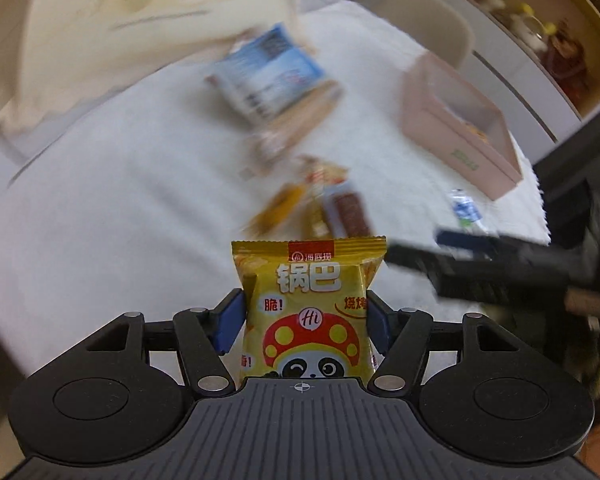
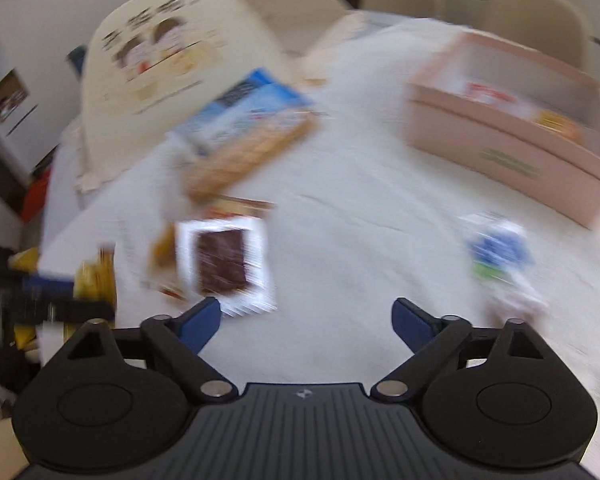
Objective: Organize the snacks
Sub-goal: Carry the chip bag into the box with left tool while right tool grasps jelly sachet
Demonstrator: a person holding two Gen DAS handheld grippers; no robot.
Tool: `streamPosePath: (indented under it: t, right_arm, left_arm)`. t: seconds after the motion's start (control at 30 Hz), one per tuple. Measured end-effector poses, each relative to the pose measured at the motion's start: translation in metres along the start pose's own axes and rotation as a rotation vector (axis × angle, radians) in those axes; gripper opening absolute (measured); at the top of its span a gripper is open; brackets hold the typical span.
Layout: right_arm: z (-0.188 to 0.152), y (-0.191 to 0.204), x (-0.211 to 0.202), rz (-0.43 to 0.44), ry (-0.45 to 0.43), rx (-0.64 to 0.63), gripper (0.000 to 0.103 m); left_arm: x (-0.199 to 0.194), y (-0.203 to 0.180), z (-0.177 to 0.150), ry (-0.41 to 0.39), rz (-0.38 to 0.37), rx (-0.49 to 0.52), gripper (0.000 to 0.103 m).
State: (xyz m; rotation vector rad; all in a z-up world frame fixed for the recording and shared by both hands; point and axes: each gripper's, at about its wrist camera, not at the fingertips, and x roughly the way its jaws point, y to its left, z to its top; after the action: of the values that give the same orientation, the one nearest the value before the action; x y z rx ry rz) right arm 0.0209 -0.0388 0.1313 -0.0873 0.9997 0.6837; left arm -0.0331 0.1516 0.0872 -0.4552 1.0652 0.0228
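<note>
- Left gripper (image 1: 306,322): we find its blue pads clamped on either side of a yellow snack packet (image 1: 310,304), which stands upright between them; the packet's lower edge is hidden behind the gripper body.
- Right gripper (image 2: 306,318): we record the blue fingers spread wide with nothing between them, bare white tablecloth (image 2: 340,248) beneath.
- Visibility: both views are smeared by motion beyond the grippers themselves; we cannot read any printing on the loose packets.
- Brown-window packet (image 2: 224,266): white wrapper with a dark centre, lying flat just ahead of the right gripper's left finger; in the left view it sits just beyond the held packet's top edge.
- Orange wrappers (image 1: 288,204): a blurred cluster touching or overlapping the brown-window packet; we cannot tell which.
- Blue-and-white packet (image 2: 500,256): lies alone on the cloth, ahead and right of the right gripper, near the pink box.
- Pink box (image 2: 512,160): open-topped, far right on the table; some snacks show inside, contents indistinct.
- Blue box (image 2: 248,120): lies tilted further back, near the middle of the table, beside a tall cream bag (image 2: 180,60).
- Open room: we note bare cloth between the central cluster and the pink box; the table's edge curves away at left in the right view.
</note>
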Motion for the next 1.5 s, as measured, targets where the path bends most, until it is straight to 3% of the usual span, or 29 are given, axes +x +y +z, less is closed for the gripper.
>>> streamPosePath:
  t: [0.13, 0.2, 0.37, 0.57, 0.73, 0.87, 1.0, 1.1, 1.2, 1.3, 1.37, 1.43, 1.5]
  right_arm:
    - [0.021, 0.031, 0.04, 0.034, 0.065, -0.038, 0.081]
    - [0.029, 0.037, 0.051, 0.04, 0.098, -0.019, 0.061]
    - [0.023, 0.038, 0.01, -0.008, 0.064, -0.084, 0.052]
    - [0.01, 0.009, -0.063, -0.187, 0.074, -0.099, 0.05]
    - [0.019, -0.019, -0.123, -0.288, 0.072, -0.119, 0.05]
    - [0.05, -0.039, -0.153, -0.311, 0.046, -0.127, 0.051]
    - [0.071, -0.068, -0.167, -0.244, -0.01, -0.05, 0.051]
    - [0.071, -0.08, -0.159, -0.239, -0.054, -0.036, 0.051]
    - [0.065, -0.094, -0.143, -0.249, -0.078, -0.035, 0.051]
    - [0.063, -0.113, -0.127, -0.251, -0.077, 0.012, 0.051]
    - [0.061, -0.123, -0.118, -0.278, -0.085, 0.047, 0.051]
    - [0.062, -0.136, -0.111, -0.307, -0.094, 0.095, 0.051]
    - [0.065, -0.146, -0.109, -0.319, -0.116, 0.134, 0.051]
  left_arm:
    - [-0.002, 0.021, -0.012, 0.026, -0.013, -0.046, 0.068]
    - [0.001, 0.021, -0.016, 0.046, -0.026, -0.027, 0.068]
    - [0.009, 0.01, -0.015, 0.077, -0.103, 0.049, 0.068]
    - [0.004, -0.029, 0.001, 0.074, -0.208, 0.16, 0.068]
    - [-0.011, -0.082, 0.045, 0.066, -0.263, 0.272, 0.068]
    - [-0.023, -0.14, 0.091, 0.044, -0.26, 0.407, 0.068]
    - [-0.018, -0.176, 0.118, 0.03, -0.275, 0.439, 0.068]
    - [-0.001, -0.191, 0.137, 0.022, -0.281, 0.436, 0.068]
    - [0.021, -0.208, 0.175, -0.048, -0.318, 0.402, 0.068]
    - [0.07, -0.229, 0.221, -0.108, -0.328, 0.385, 0.071]
    - [0.125, -0.233, 0.241, -0.034, -0.274, 0.35, 0.065]
    - [0.157, -0.225, 0.25, 0.013, -0.337, 0.3, 0.064]
    - [0.167, -0.211, 0.251, 0.019, -0.355, 0.261, 0.064]
